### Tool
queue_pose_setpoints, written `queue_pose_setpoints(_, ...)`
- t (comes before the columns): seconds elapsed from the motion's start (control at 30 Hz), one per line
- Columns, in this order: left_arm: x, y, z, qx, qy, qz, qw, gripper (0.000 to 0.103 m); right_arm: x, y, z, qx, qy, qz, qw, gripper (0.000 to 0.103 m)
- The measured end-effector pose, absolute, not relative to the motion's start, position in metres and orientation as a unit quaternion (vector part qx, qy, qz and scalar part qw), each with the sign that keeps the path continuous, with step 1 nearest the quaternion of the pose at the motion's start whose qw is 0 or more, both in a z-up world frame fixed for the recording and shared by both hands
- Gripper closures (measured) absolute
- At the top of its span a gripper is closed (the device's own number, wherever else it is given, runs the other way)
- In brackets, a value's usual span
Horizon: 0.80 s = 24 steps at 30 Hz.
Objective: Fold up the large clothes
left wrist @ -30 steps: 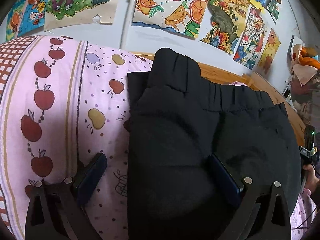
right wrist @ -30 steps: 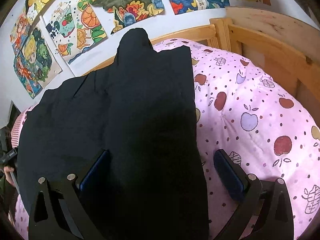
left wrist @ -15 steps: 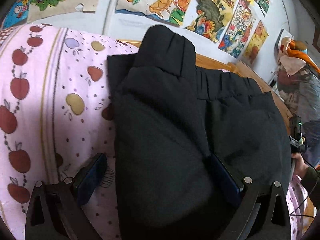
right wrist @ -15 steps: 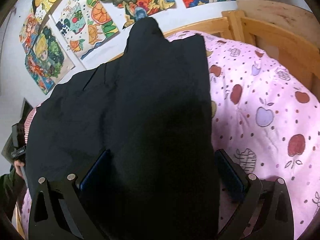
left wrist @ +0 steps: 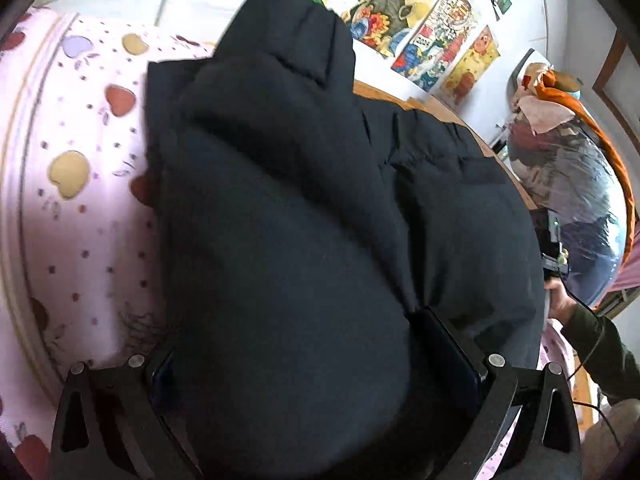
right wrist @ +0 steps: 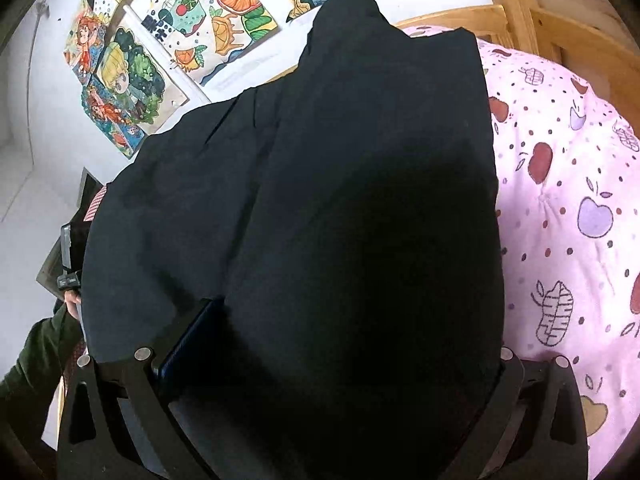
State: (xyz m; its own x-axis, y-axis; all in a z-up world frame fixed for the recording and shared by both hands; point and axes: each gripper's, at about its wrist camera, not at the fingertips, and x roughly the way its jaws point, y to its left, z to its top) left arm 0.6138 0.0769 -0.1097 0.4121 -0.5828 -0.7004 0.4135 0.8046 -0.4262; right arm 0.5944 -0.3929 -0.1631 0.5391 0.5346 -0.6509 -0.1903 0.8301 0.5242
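A black padded garment (left wrist: 288, 208), folded into a thick bundle, lies on the pink apple-print bedspread (left wrist: 80, 184). My left gripper (left wrist: 308, 360) stands open with the bundle's near end bulging between its fingers; the cloth covers most of the left finger. My right gripper (right wrist: 340, 352) is open around the other end of the same garment (right wrist: 360, 184), its right finger hidden behind the cloth. Each view shows the opposite hand and its gripper at the edge, the right one (left wrist: 554, 248) and the left one (right wrist: 68, 256).
Colourful drawings (right wrist: 208, 12) hang on the white wall behind the bed. A wooden bed frame (right wrist: 560, 28) rises at the far side. A plastic-wrapped bundle (left wrist: 572, 184) stands past the bed's edge. The pink bedspread (right wrist: 580, 200) shows bare to the right of the garment.
Both grippers have pushed forward onto the garment, which now fills more of each view and covers the outer fingers. The finger spacing has stayed wide.
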Motion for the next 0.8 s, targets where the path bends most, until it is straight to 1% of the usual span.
queue_pose_setpoints(0.2,0.620,0.074,-0.113,-0.102,0.467,-0.297,0.827,0.000,0.601,-0.388,-0.167,0.203,0.454,0.194,0.845,0.001)
queue_pose_setpoints(0.37,0.627,0.072,-0.117,-0.134,0.490,-0.310,0.803,0.000,0.603,-0.387,-0.165,0.215,0.468,0.196,0.835,0.001)
queue_pose_setpoints(0.53,0.625,0.061,-0.115,-0.119,0.498,-0.278,0.813,0.000,0.609,-0.382,-0.168,0.223,0.487,0.187,0.823,0.001)
queue_pose_setpoints(0.6,0.623,0.059,-0.114,-0.120,0.498,-0.267,0.816,0.003,0.609,-0.379,-0.166,0.225,0.489,0.181,0.823,0.001)
queue_pose_setpoints(0.63,0.622,0.058,-0.113,-0.122,0.497,-0.262,0.818,0.006,0.607,-0.378,-0.166,0.228,0.488,0.178,0.823,0.001)
queue_pose_setpoints(0.7,0.619,0.058,-0.110,-0.126,0.497,-0.253,0.820,0.014,0.603,-0.378,-0.165,0.228,0.488,0.177,0.824,0.001)
queue_pose_setpoints(0.77,0.617,0.060,-0.109,-0.136,0.500,-0.242,0.821,0.025,0.598,-0.378,-0.164,0.225,0.492,0.177,0.822,0.001)
queue_pose_setpoints(0.8,0.615,0.060,-0.107,-0.141,0.500,-0.235,0.822,0.028,0.598,-0.377,-0.163,0.222,0.493,0.177,0.822,0.003)
